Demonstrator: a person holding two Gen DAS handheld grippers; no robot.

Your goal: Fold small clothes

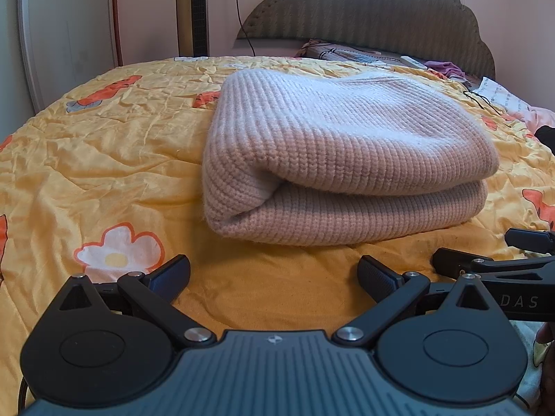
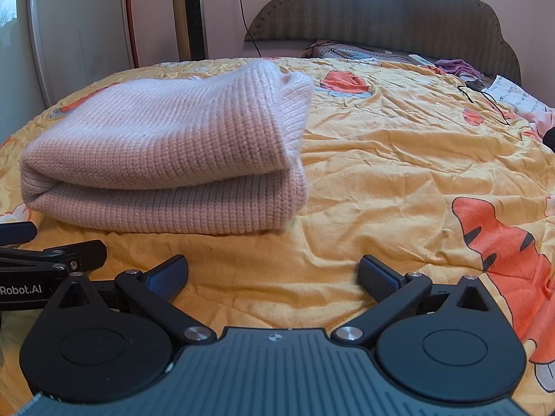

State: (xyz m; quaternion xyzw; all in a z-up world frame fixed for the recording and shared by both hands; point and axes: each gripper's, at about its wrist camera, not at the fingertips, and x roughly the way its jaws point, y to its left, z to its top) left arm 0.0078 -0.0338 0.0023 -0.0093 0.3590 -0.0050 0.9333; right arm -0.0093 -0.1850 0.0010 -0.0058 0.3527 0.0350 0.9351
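Surroundings: padded scalloped headboard (image 1: pixel 364 10) at far end of bed; tower fan (image 2: pixel 190 14) against the pink wall, a black cable hanging beside it. Loose clutter near the headboard: white remote (image 1: pixel 412 62), purple cloth (image 2: pixel 454 66), printed paper (image 2: pixel 510 93). Nothing lies between either gripper and the garment.

Bedspread (image 1: pixel 104 145): yellow, thin, heavily wrinkled, with orange cartoon and white flower prints.

One pink sweater (image 1: pixel 340 156), chunky ribbed knit, fuzzy, folded into a thick two-layer stack with rounded fold edges, resting on the bedspread mid-bed.

Two grippers, side by side, low over the bedspread just short of the sweater. Left gripper (image 1: pixel 274 277): fingers spread wide, holding nothing. Right gripper (image 2: pixel 274 277): fingers likewise spread, holding nothing. Finger pads ridged, black.
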